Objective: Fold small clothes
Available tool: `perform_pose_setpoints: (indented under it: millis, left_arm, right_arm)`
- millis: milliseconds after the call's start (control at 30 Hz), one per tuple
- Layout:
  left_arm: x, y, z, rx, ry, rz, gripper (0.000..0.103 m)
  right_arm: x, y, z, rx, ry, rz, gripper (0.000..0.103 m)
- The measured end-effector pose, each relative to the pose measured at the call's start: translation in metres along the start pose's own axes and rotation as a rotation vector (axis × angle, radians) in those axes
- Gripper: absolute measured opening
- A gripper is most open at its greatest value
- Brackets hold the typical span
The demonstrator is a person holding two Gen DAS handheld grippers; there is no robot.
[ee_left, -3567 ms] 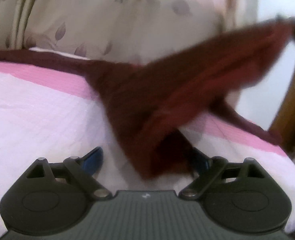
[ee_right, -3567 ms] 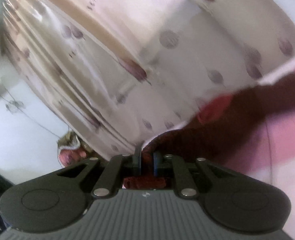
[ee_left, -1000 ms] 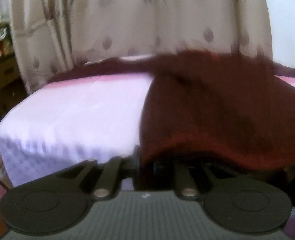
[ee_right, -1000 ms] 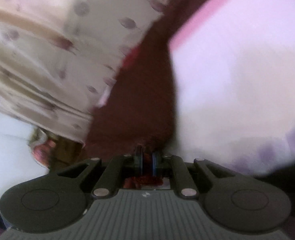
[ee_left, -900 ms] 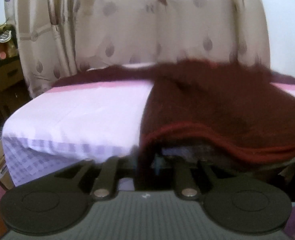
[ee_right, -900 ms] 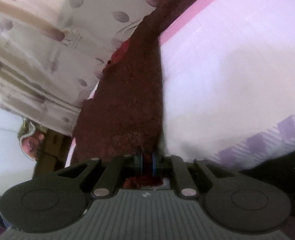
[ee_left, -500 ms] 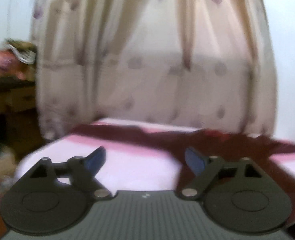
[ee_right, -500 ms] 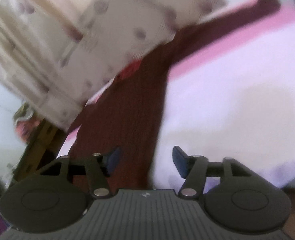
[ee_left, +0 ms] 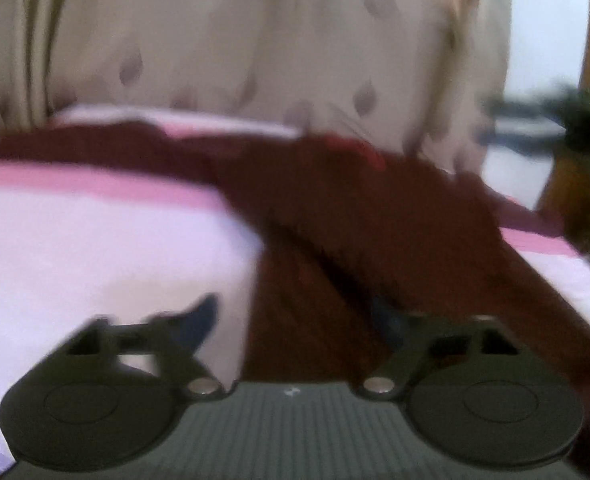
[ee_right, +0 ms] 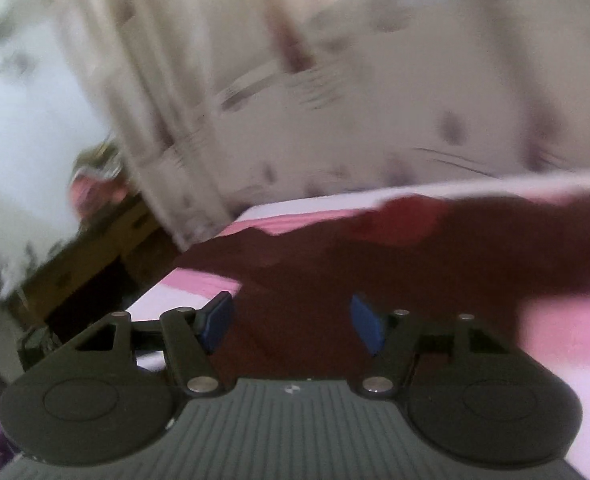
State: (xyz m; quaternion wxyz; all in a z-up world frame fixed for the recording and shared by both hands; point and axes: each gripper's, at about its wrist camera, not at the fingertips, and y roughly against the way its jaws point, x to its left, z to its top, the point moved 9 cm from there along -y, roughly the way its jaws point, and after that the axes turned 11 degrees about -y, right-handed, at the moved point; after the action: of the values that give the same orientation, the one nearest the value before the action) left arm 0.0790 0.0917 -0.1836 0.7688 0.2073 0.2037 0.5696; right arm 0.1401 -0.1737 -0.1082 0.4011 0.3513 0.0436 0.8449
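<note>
Two black two-finger grippers are hovering over one dark maroon knitted garment [ee_left: 375, 216] that is lying spread across the pale lilac bed sheet with a pink stripe [ee_left: 95, 240]. The garment is running away from both tools toward the cream leaf-patterned curtain [ee_left: 255, 40], its long axis lying roughly along their pointing lines. The left gripper [ee_left: 295, 316] is closing its jaws, with cloth lying beneath the gap but no pad visibly pressing it. The right gripper [ee_right: 291, 320] is opening, its blue pads [ee_right: 369, 322] standing apart above the fabric, gripping nothing. Judging by the views, both seem about equally near the garment's closest edge. Motion blur is smearing the left view, its right pad is barely showing, and the garment's near hem is hiding under both tool bodies.
</note>
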Motion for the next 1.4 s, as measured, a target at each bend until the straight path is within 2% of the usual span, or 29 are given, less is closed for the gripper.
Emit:
perform_pose_setpoints:
  millis: [33,100,200,267,333,433,467,500,533,567,600,700,767,867,933,967,1033,1067,1100,1167,1200,1233,1267,1333,1400]
  left_arm:
    - [0.001,-0.004,-0.006,0.032,0.022,-0.014,0.033]
    - [0.000,0.000,-0.012,0.026,0.078,-0.036,0.031]
    - [0.004,0.006,-0.015,0.017,0.146,-0.045,0.025]
    - [0.007,0.010,-0.018,0.011,0.212,-0.045,0.021]
    - [0.010,0.013,-0.021,0.001,0.264,-0.039,0.021]
    - [0.013,0.020,-0.026,-0.016,0.332,-0.027,0.017]
    - [0.014,0.022,-0.028,-0.021,0.349,-0.021,0.016]
    - [0.015,0.025,-0.031,-0.026,0.372,-0.013,0.016]
    - [0.015,0.029,-0.035,-0.030,0.396,-0.005,0.015]
    - [0.017,0.033,-0.040,-0.038,0.424,0.004,0.015]
    - [0.019,0.040,-0.046,-0.050,0.454,0.017,0.015]
    - [0.026,0.054,-0.060,-0.084,0.543,0.042,0.014]
    - [0.025,0.064,-0.064,-0.090,0.536,0.073,0.014]
    - [0.024,0.075,-0.069,-0.102,0.528,0.087,0.015]
    - [0.023,0.083,-0.074,-0.097,0.500,0.109,0.017]
    - [0.020,0.087,-0.074,-0.087,0.494,0.114,0.018]
    - [0.018,0.099,-0.075,-0.077,0.470,0.152,0.022]
    - [0.018,0.103,-0.076,-0.073,0.455,0.175,0.025]
    - [0.018,0.110,-0.077,-0.068,0.446,0.197,0.026]
    - [0.020,0.122,-0.078,-0.068,0.445,0.216,0.027]
    - [0.022,0.128,-0.078,-0.073,0.440,0.234,0.027]
    - [0.025,0.132,-0.075,-0.080,0.431,0.241,0.027]
    - [0.024,0.136,-0.068,-0.095,0.417,0.226,0.027]
    - [0.018,0.140,-0.052,-0.132,0.387,0.186,0.028]
    - [0.009,0.136,-0.031,-0.164,0.343,0.156,0.033]
  right_arm:
    - [0.009,-0.023,0.008,0.019,0.022,0.015,0.067]
    - [0.023,-0.080,0.022,0.081,0.063,0.040,0.067]
    - [0.037,-0.163,0.034,0.159,0.130,0.026,0.067]
    - [0.054,-0.214,0.036,0.214,0.222,0.014,0.071]
    - [0.069,-0.258,0.032,0.254,0.315,0.006,0.082]
    - [0.087,-0.304,0.007,0.351,0.431,0.004,0.084]
    - [0.091,-0.317,-0.004,0.381,0.487,-0.015,0.081]
    - [0.092,-0.330,-0.016,0.401,0.557,-0.049,0.060]
    - [0.092,-0.342,-0.025,0.410,0.621,-0.095,0.011]
    - [0.087,-0.353,-0.030,0.417,0.671,-0.158,0.007]
    - [0.083,-0.360,-0.029,0.401,0.676,-0.185,0.007]
    - [0.072,-0.356,0.005,0.250,0.564,-0.202,0.006]
    - [0.055,-0.346,0.030,0.157,0.437,-0.203,0.005]
    - [0.046,-0.339,0.044,0.084,0.366,-0.206,0.005]
    - [0.051,-0.336,0.046,0.070,0.302,-0.102,0.006]
    - [0.054,-0.338,0.040,0.102,0.298,-0.063,0.011]
    - [0.052,-0.353,0.022,0.209,0.306,-0.079,0.057]
    - [0.050,-0.355,0.020,0.224,0.295,-0.072,0.061]
    - [0.047,-0.352,0.023,0.211,0.266,-0.058,0.061]
    - [0.047,-0.329,0.046,0.121,0.148,-0.008,0.061]
    - [0.048,-0.312,0.061,0.077,0.082,0.036,0.067]
    - [0.052,-0.287,0.077,0.036,0.027,0.089,0.076]
    - [0.054,-0.267,0.090,0.004,0.013,0.113,0.081]
    - [0.055,-0.207,0.104,-0.046,0.032,0.131,0.099]
    - [0.041,-0.149,0.100,-0.071,0.047,0.139,0.102]
